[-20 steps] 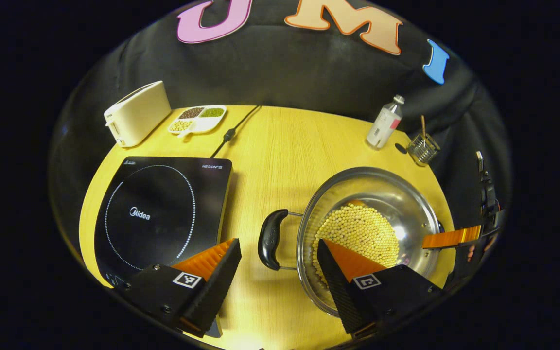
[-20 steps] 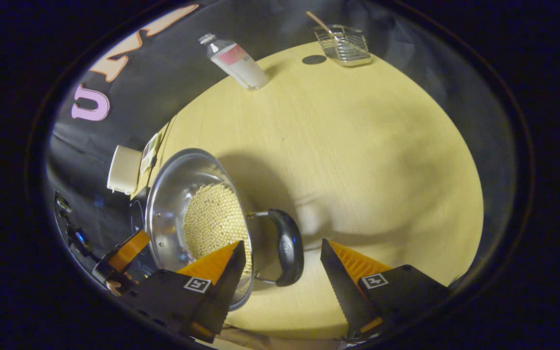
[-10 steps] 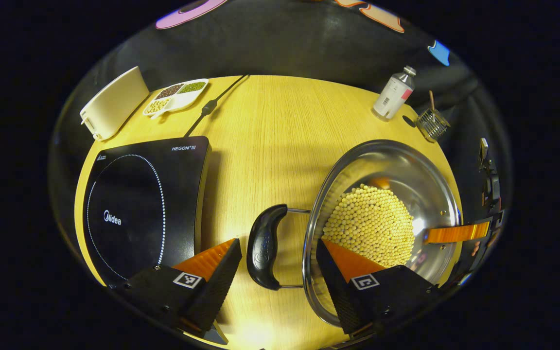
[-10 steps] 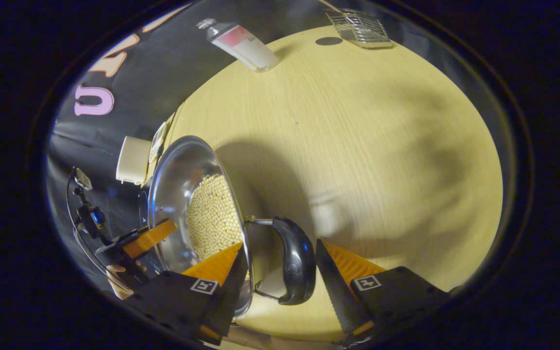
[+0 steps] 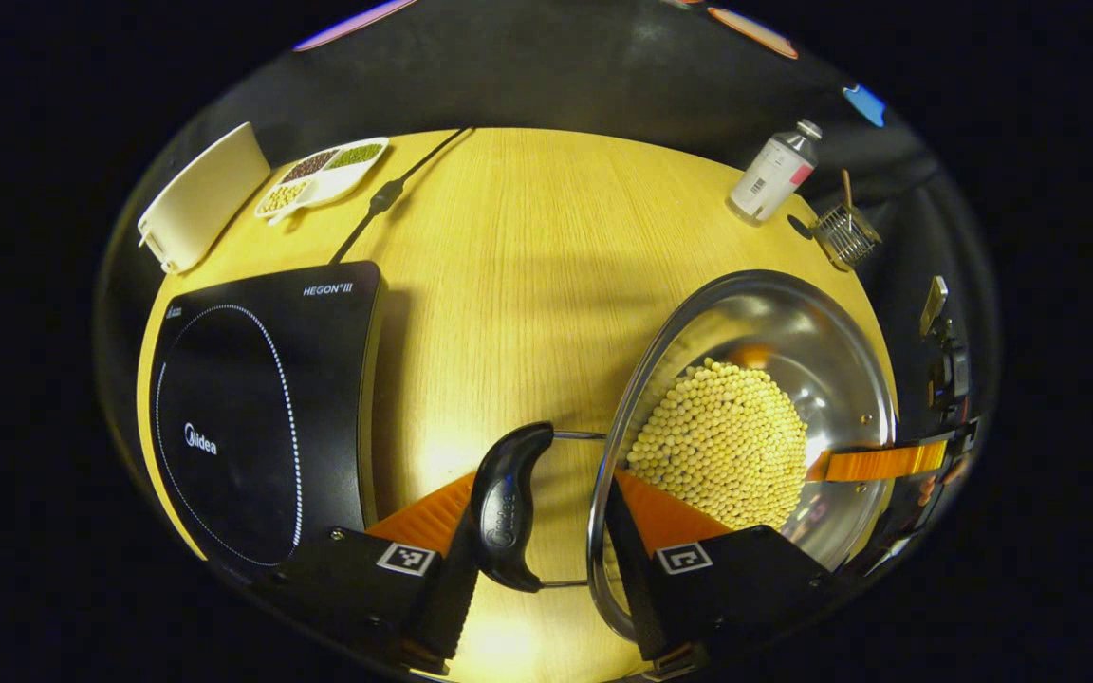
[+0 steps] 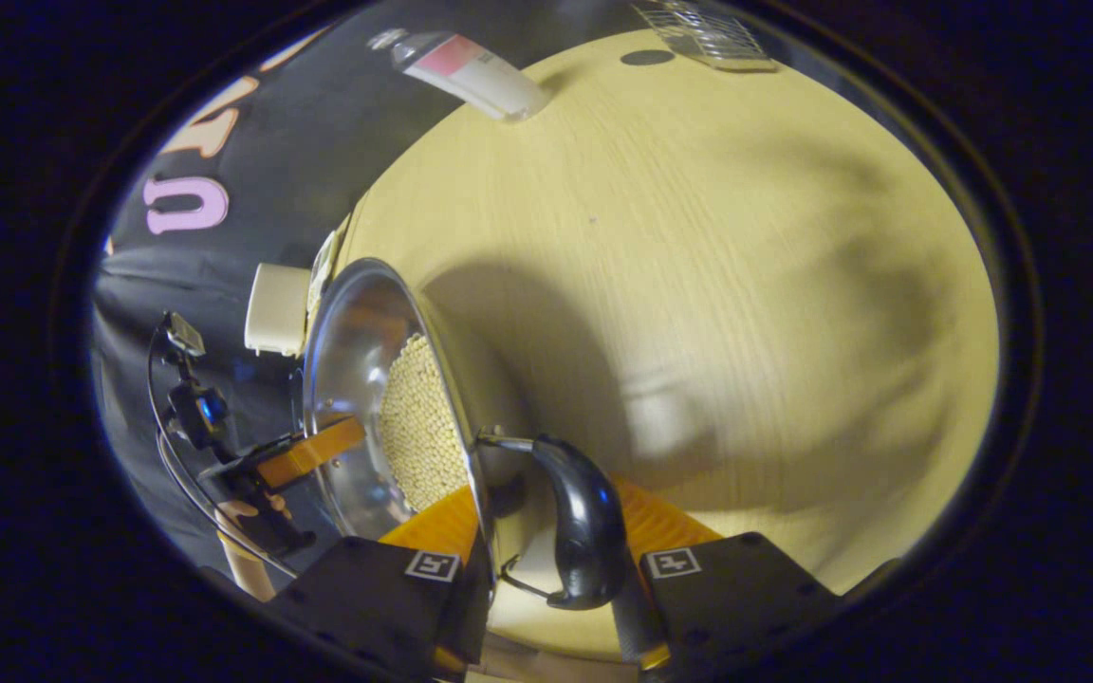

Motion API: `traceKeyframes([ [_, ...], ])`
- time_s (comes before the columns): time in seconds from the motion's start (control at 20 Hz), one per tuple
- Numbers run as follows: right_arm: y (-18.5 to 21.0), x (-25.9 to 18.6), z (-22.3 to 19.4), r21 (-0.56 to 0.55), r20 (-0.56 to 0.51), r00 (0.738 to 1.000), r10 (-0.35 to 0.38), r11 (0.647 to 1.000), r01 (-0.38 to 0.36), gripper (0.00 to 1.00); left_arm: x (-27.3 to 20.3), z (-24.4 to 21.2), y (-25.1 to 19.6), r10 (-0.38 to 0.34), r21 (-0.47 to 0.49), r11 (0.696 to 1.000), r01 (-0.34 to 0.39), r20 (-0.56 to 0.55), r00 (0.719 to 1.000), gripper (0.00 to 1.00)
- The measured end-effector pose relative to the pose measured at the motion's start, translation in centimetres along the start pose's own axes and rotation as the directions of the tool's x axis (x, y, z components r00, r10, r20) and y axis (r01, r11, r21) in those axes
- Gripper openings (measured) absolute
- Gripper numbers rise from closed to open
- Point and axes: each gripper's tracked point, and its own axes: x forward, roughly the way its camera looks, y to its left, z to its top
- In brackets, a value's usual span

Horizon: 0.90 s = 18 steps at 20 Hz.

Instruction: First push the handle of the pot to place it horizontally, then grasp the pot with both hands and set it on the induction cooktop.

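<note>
Both grippers are straddling the pot (image 5: 765, 379)'s side handles near the table's right, left gripper (image 5: 537, 526) and right gripper (image 6: 556, 555) still parted around them, so clamp evenly before lifting toward the cooktop (image 5: 252, 417) or the beans (image 5: 717, 446) slosh.

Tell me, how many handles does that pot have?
2. One black handle sticks out on the pot's side toward the cooktop, between the left gripper's fingers. The other black handle is on the opposite side, between the right gripper's fingers.
</note>
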Motion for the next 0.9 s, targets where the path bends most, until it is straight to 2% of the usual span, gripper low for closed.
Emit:
traceKeyframes([
  [0.1, 0.2, 0.1, 0.0, 0.011, -0.01, 1.0, 0.007, 1.0, -0.006, 0.51, -0.2, -0.2, -0.1, -0.013, -0.04, 0.999, 0.012, -0.02, 1.0, 0.67],
  [0.35, -0.3, -0.3, -0.4, -0.009, -0.019, 1.0, 0.009, 1.0, -0.009, 0.47, -0.7, -0.9, -0.7, -0.008, -0.052, 0.999, 0.007, -0.018, 1.0, 0.65],
  [0.4, -0.5, -0.6, -0.5, -0.013, -0.021, 1.0, 0.008, 1.0, -0.008, 0.53, -0.9, -1.2, -1.0, -0.012, -0.053, 0.999, 0.011, -0.024, 1.0, 0.64],
  [0.45, -0.7, -0.9, -0.5, -0.013, -0.022, 1.0, 0.009, 1.0, -0.01, 0.47, -1.2, -1.6, -1.3, -0.013, -0.051, 0.999, 0.012, -0.027, 1.0, 0.64],
  [0.5, -0.8, -1.3, -0.8, -0.014, -0.021, 1.0, 0.011, 1.0, -0.011, 0.47, -1.5, -1.8, -1.6, -0.014, -0.041, 0.999, 0.013, -0.029, 0.999, 0.65],
  [0.6, -0.9, -2.0, -1.1, -0.01, -0.02, 1.0, 0.014, 1.0, -0.015, 0.47, -2.2, -2.4, -2.0, -0.014, -0.028, 1.0, 0.013, -0.042, 0.999, 0.63],
  [0.65, -1.0, -2.4, -1.4, -0.004, -0.024, 1.0, 0.016, 1.0, -0.016, 0.53, -2.6, -2.5, -2.3, -0.014, -0.021, 1.0, 0.013, -0.049, 0.999, 0.65],
  [0.7, -1.0, -2.8, -1.7, 0.0, -0.023, 1.0, 0.018, 1.0, -0.018, 0.58, -3.0, -2.6, -2.5, -0.012, -0.009, 1.0, 0.012, -0.05, 0.999, 0.63],
  [0.75, -1.0, -3.2, -1.9, 0.005, -0.021, 1.0, 0.022, 1.0, -0.022, 0.47, -3.5, -2.5, -2.7, -0.011, 0.003, 1.0, 0.011, -0.049, 0.999, 0.63],
  [0.8, -1.0, -3.7, -2.2, 0.009, -0.019, 1.0, 0.025, 1.0, -0.025, 0.47, -3.9, -2.5, -2.9, -0.012, 0.015, 1.0, 0.013, -0.045, 0.999, 0.65],
  [0.85, -0.8, -4.1, -2.4, 0.012, -0.015, 0.999, 0.028, 1.0, -0.028, 0.47, -4.5, -2.6, -3.1, -0.015, 0.026, 1.0, 0.016, -0.043, 0.999, 0.63],
  [0.9, -0.7, -4.7, -2.8, 0.013, -0.01, 1.0, 0.03, 0.999, -0.029, 0.53, -5.1, -2.7, -3.2, -0.017, 0.032, 0.999, 0.019, -0.044, 0.999, 0.62],
])
